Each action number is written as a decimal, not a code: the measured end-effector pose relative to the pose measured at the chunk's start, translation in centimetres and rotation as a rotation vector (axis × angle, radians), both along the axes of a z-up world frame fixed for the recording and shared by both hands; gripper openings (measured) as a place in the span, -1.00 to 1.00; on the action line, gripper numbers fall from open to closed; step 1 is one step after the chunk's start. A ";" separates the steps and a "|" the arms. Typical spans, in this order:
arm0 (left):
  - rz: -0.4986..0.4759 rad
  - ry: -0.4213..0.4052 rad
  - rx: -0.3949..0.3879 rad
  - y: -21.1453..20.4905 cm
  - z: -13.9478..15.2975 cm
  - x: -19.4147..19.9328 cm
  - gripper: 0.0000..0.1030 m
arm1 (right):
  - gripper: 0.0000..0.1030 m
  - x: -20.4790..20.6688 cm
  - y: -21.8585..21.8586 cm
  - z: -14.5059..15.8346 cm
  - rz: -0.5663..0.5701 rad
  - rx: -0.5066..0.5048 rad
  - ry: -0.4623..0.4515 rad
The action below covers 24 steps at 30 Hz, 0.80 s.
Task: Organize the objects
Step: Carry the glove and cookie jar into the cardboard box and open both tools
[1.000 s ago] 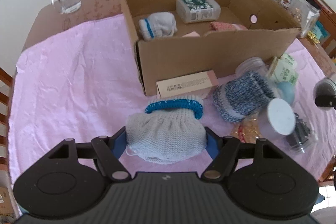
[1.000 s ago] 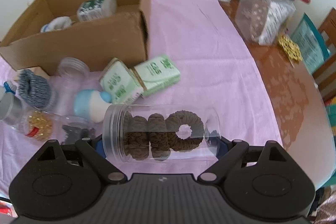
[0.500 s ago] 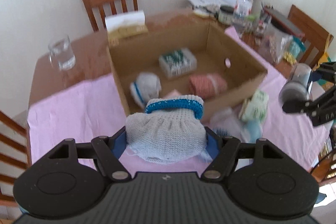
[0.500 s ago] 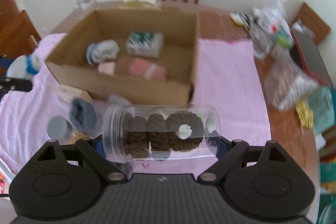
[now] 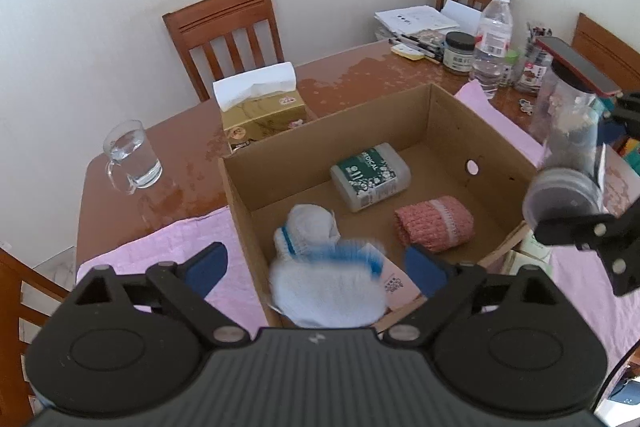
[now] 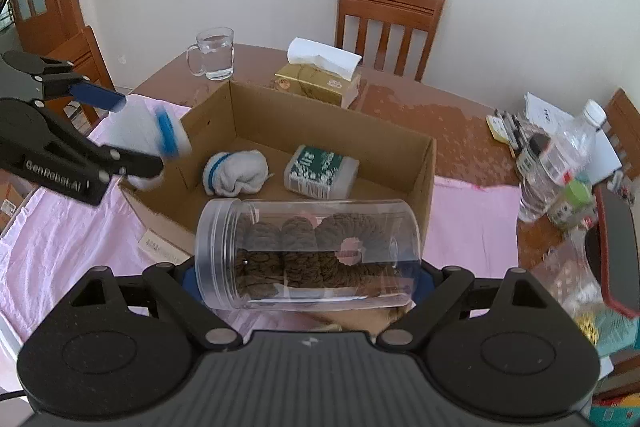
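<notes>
Pink cloth [image 5: 168, 247] covers the wooden table [image 5: 168, 147] under a cardboard box [image 5: 448, 115]. Left gripper [image 5: 316, 265]: its jaws are opening, and the blurred white knit item with a blue band [image 5: 328, 287] sits loose between the spread fingers, over the box's near wall. Ahead of them inside the box lie a rolled white sock [image 5: 310, 229], a green-labelled bottle [image 5: 370, 175] and a pink knit roll [image 5: 434, 223]. Right gripper [image 6: 306, 277] clamps a clear jar of brown knit rings [image 6: 308, 253] sideways between its fingers, before the box.

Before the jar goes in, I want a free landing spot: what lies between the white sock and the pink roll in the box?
Bare cardboard floor separates the white sock from the pink roll, seen in the left wrist view.
</notes>
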<state>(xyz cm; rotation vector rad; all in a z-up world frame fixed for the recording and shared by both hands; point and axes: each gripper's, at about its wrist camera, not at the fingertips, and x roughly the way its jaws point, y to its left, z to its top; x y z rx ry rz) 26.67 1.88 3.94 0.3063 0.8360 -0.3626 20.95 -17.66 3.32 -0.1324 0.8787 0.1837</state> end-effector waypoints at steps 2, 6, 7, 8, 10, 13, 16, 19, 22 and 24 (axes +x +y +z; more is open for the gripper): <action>0.005 0.011 -0.010 0.2 -0.3 0.0 0.86 | 0.83 0.8 0.0 -0.1 0.004 0.002 0.001; 0.029 0.032 -0.013 0.7 -0.9 -0.2 0.86 | 0.83 2.2 0.1 -0.6 0.015 0.007 0.008; 0.034 0.037 -0.014 0.9 -1.0 -0.3 0.86 | 0.83 2.6 0.1 -0.8 0.018 0.006 0.011; 0.040 0.043 -0.016 1.0 -1.1 -0.4 0.86 | 0.83 3.1 0.1 -1.0 0.019 0.008 0.015; 0.046 0.056 -0.016 1.2 -1.2 -0.6 0.86 | 0.83 4.1 -0.1 -1.4 0.022 0.012 0.024; 0.050 0.053 -0.010 1.4 -1.0 -1.0 0.86 | 0.83 5.6 -0.2 -1.9 0.028 0.001 0.031; 0.065 0.052 -0.010 1.7 -0.8 -1.1 0.86 | 0.83 7.3 -0.4 -2.4 0.027 -0.012 0.042; 0.086 0.057 -0.013 2.0 -0.6 -1.2 0.86 | 0.83 9.0 -0.7 -2.8 0.024 -0.023 0.045; 0.107 0.063 -0.011 2.3 -0.7 -1.2 0.86 | 0.84 10.7 -1.1 -3.1 0.013 -0.039 0.035; 0.115 0.071 -0.015 2.5 -0.8 -1.1 0.86 | 0.96 11.6 -1.2 -3.3 0.002 -0.072 0.013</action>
